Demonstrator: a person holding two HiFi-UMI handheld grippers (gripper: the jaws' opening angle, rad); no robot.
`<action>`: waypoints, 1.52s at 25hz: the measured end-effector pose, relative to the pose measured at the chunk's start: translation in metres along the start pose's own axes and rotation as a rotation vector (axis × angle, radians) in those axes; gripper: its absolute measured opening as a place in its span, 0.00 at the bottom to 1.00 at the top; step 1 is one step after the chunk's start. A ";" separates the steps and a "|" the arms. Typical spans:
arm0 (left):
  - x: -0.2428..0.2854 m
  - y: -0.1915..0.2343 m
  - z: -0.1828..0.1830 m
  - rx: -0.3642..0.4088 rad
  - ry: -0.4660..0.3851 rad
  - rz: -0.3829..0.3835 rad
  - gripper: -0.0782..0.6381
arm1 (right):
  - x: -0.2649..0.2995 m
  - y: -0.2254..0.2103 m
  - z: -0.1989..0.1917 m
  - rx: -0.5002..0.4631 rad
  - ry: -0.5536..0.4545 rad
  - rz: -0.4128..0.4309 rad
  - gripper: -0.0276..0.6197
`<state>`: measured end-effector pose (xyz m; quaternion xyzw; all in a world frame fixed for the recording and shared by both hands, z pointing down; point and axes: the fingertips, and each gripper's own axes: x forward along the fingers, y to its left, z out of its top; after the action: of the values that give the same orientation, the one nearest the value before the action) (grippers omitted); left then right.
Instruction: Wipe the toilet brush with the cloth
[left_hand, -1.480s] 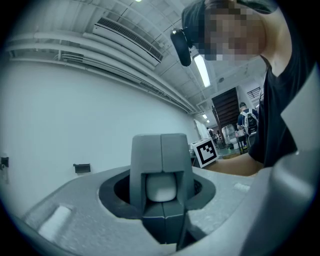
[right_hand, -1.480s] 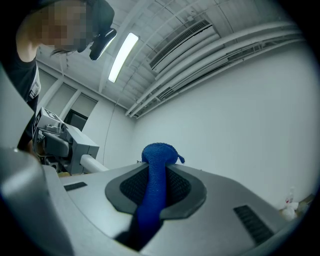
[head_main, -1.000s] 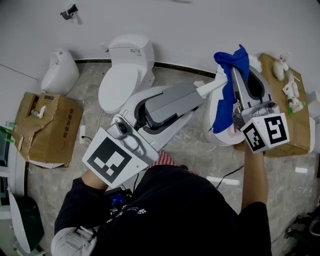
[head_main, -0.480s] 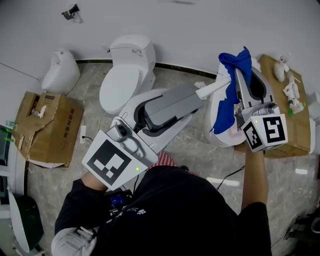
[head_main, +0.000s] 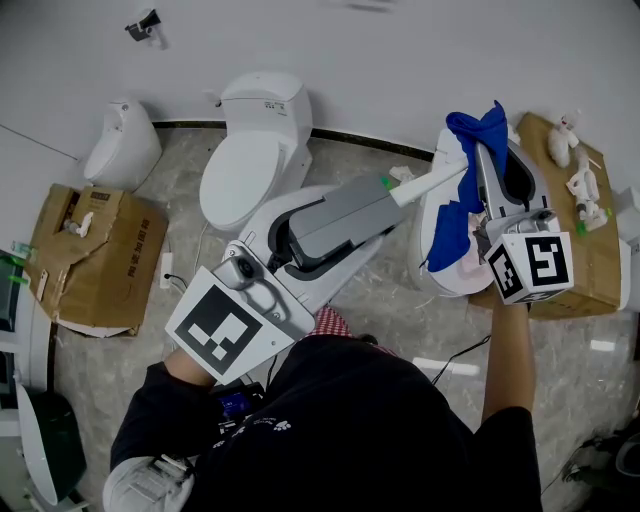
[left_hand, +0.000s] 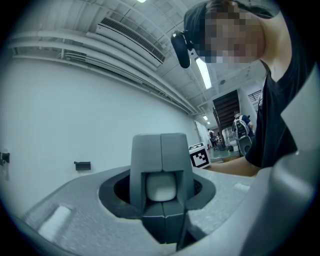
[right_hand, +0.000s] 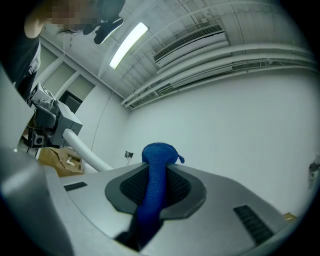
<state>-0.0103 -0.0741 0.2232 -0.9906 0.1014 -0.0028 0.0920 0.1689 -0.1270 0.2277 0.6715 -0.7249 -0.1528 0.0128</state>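
In the head view my left gripper (head_main: 378, 196) is shut on the white handle of the toilet brush (head_main: 430, 180), which runs level to the right. In the left gripper view the grey jaws of the left gripper (left_hand: 161, 150) clamp the handle's white end (left_hand: 161, 187). The handle's far end goes into the blue cloth (head_main: 470, 135), so the brush head is hidden. My right gripper (head_main: 482, 150) is shut on that cloth, which hangs down to the left of it. In the right gripper view the right gripper (right_hand: 159, 167) pinches the cloth (right_hand: 152, 195), and the handle (right_hand: 85, 150) shows at left.
A white toilet (head_main: 250, 150) and a small urinal (head_main: 118, 140) stand by the back wall. A white ceramic fixture (head_main: 440, 280) lies under the right gripper. Cardboard boxes sit at far left (head_main: 85, 255) and far right (head_main: 590, 250). Cables lie on the marble floor.
My right gripper and the blue cloth have slid a little to the right along the handle, leaving more white handle bare. The left gripper has stayed put.
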 end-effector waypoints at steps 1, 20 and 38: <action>0.000 0.000 0.000 -0.001 0.001 -0.001 0.36 | 0.000 -0.001 -0.001 -0.007 0.003 -0.006 0.15; 0.008 -0.006 0.000 0.181 0.004 -0.021 0.36 | -0.008 -0.017 0.012 0.089 -0.051 -0.035 0.15; 0.026 -0.005 -0.003 0.148 -0.011 -0.008 0.35 | -0.047 -0.018 0.038 0.104 -0.137 -0.056 0.15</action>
<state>0.0160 -0.0752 0.2267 -0.9815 0.0966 -0.0054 0.1654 0.1825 -0.0741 0.1965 0.6795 -0.7119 -0.1607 -0.0760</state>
